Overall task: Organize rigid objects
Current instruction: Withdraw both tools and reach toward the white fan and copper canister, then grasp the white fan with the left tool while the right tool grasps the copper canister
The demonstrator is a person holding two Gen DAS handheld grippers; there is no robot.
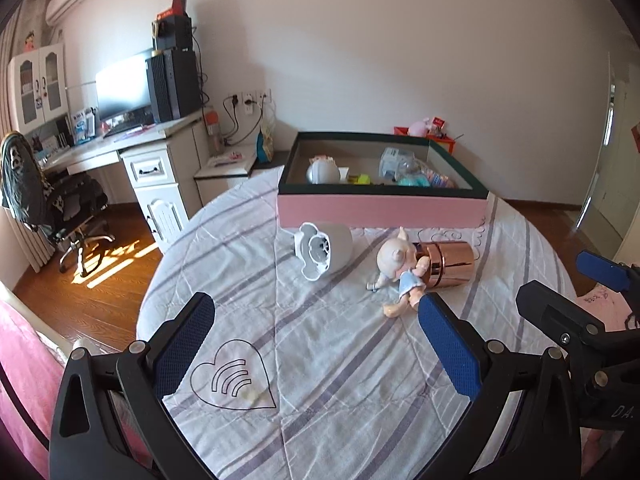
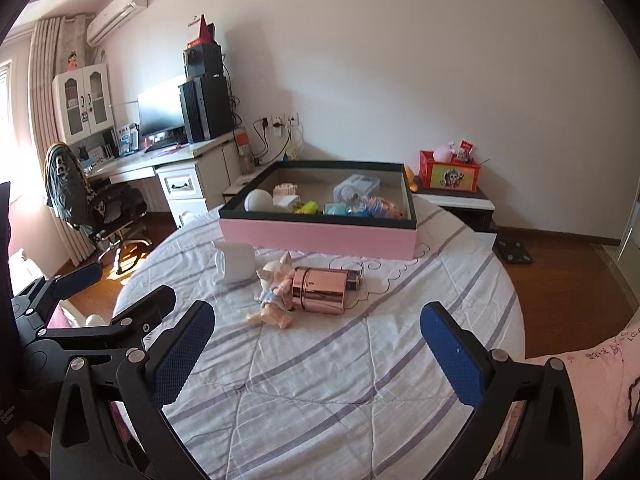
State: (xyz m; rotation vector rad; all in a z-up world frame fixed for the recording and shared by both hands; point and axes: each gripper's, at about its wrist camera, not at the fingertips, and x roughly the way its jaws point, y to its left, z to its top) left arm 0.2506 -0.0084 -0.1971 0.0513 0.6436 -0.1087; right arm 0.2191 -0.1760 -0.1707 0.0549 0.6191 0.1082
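Striped bedspread (image 2: pixel 360 360) holds a part-filled pink box (image 2: pixel 320 236); white cup (image 2: pixel 236 266), pig doll (image 2: pixel 274 292) and copper canister (image 2: pixel 320 290) remain outside, left gripper (image 1: pixel 316 336) and right gripper (image 2: pixel 316 344) wide, empty

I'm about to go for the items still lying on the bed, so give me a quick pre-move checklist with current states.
1. Left gripper open and holding nothing: ok.
2. Right gripper open and holding nothing: ok.
3. Pink box open on top, with free floor space among the items inside: ok.
4. Doll separate from the rose-gold cylinder: not ok, it lies against the cylinder's end.
5. White device standing clear of other objects: ok, it lies on its side, apart.
6. Whether the dark object behind the cylinder is attached to it: cannot tell.
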